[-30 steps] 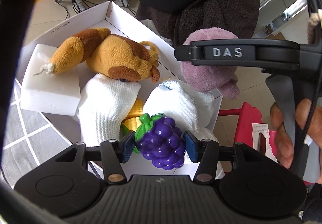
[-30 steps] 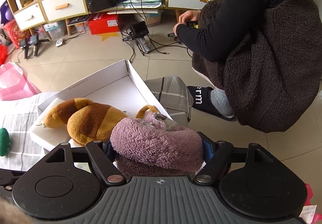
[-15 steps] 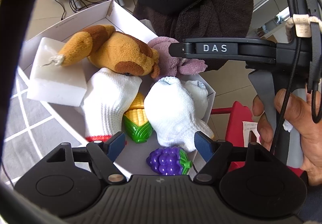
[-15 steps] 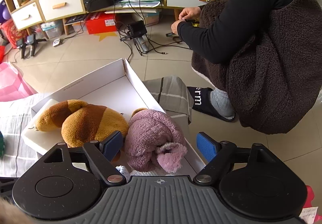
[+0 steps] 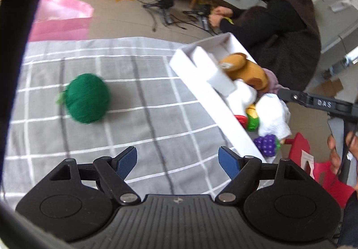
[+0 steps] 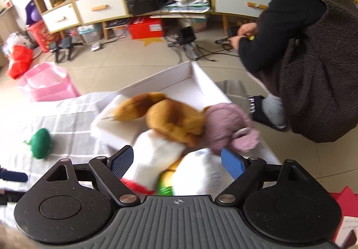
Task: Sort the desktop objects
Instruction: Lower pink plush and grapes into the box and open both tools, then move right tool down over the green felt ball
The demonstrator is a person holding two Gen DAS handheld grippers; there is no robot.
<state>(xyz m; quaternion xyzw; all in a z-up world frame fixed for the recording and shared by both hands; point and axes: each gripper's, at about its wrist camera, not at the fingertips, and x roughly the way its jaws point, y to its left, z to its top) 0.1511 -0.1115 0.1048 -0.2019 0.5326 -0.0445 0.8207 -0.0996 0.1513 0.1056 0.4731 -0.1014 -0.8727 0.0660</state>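
Observation:
My left gripper (image 5: 177, 160) hangs over the grey checked cloth (image 5: 143, 83), its jaws opening with nothing between them. A green yarn ball (image 5: 86, 98) lies on the cloth ahead and to the left. To the right stands the white box (image 5: 214, 101), holding purple toy grapes (image 5: 267, 144), a toy corn (image 5: 252, 118), white gloves (image 5: 271, 112) and a brown plush (image 5: 248, 70). Above the box, my right gripper (image 6: 176, 161) is also opening and holds nothing. The mauve plush (image 6: 226, 126) lies in the box beside the brown plush (image 6: 172, 117), just beyond the right fingertip.
A person in a dark fleece (image 6: 313, 65) crouches on the floor right of the box. A pink bag (image 6: 47, 83) sits beyond the cloth, and a red stool (image 5: 299, 148) stands by the box's near corner. Low cabinets (image 6: 100, 7) and cables line the back.
The left gripper let the grapes drop into the box, then swung left over the cloth. The right gripper released the mauve plush into the box and pulled back.

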